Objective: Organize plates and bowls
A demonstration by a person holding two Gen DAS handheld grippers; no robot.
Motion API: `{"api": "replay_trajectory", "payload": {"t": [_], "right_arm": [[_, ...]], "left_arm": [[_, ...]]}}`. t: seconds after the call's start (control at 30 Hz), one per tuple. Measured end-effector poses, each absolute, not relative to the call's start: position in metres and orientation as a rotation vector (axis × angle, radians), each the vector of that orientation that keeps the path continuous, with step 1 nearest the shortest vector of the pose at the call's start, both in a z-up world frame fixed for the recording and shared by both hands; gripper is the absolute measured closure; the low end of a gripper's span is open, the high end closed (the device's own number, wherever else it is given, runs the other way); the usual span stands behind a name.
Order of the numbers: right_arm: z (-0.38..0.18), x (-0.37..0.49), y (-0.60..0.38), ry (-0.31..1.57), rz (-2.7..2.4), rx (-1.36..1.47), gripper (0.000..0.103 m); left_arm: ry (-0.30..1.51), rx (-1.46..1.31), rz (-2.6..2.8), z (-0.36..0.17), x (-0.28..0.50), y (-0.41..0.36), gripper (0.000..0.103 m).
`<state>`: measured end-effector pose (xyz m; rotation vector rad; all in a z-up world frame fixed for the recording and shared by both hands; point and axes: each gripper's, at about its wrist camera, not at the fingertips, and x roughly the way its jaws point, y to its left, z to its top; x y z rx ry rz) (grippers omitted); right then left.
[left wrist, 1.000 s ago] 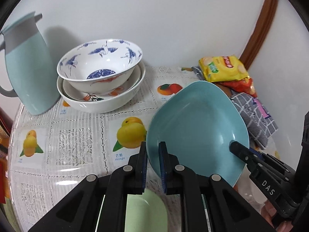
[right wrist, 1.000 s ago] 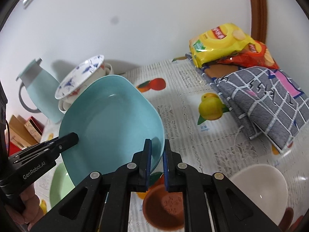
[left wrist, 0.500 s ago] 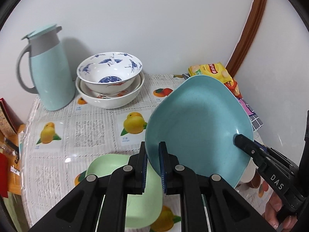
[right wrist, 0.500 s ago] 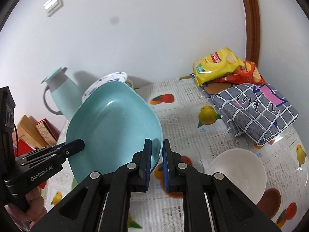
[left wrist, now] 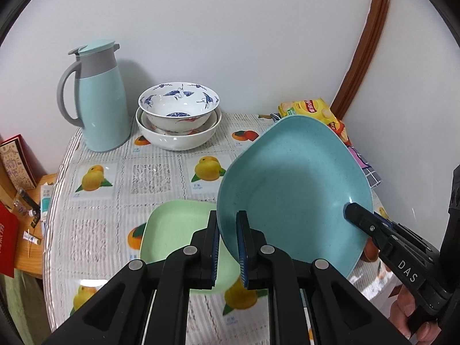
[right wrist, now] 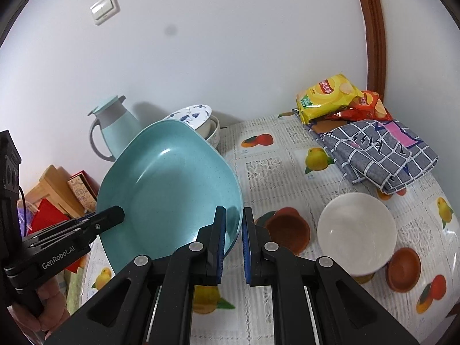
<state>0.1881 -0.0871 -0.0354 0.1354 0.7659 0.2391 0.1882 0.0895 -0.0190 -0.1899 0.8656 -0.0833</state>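
Left wrist view: the left tool [left wrist: 227,244] is clamped on the near rim of the teal plate [left wrist: 293,184], which is held tilted in the air above the counter [left wrist: 115,178], its hollow face turned toward the camera and its far edge raised toward the wall. The right tool [left wrist: 353,211] grips the opposite rim. Under it lies a green plate [left wrist: 178,230]; at the back stand stacked bowls [left wrist: 178,120] beside a teal jug [left wrist: 99,100]. Since a second ago the plate has risen and the green plate shows far more.

Right wrist view: the right tool [right wrist: 233,235] pinches the teal plate [right wrist: 169,189] at its lower right rim, the left tool [right wrist: 116,215] at its left. A white bowl [right wrist: 356,233] and brown bowls [right wrist: 287,230] sit on the counter, now fully visible.
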Motion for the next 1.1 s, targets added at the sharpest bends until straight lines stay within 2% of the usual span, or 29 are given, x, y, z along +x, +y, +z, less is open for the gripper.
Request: {"api": "replay_trajectory", "payload": {"t": [0.4,1.1], "right_arm": [[-0.029,0.146,-0.082,0.741,0.261,0.149,0.092],[-0.029,0.134,-0.077,0.735,0.274,0.152,0.093]], "left_arm": [[0.834,-0.189,-0.064,-0.01,0.144,0.095,0.091],[0.818,-0.202,-0.054,-0.006,0.127,0.098,0.091]]}}
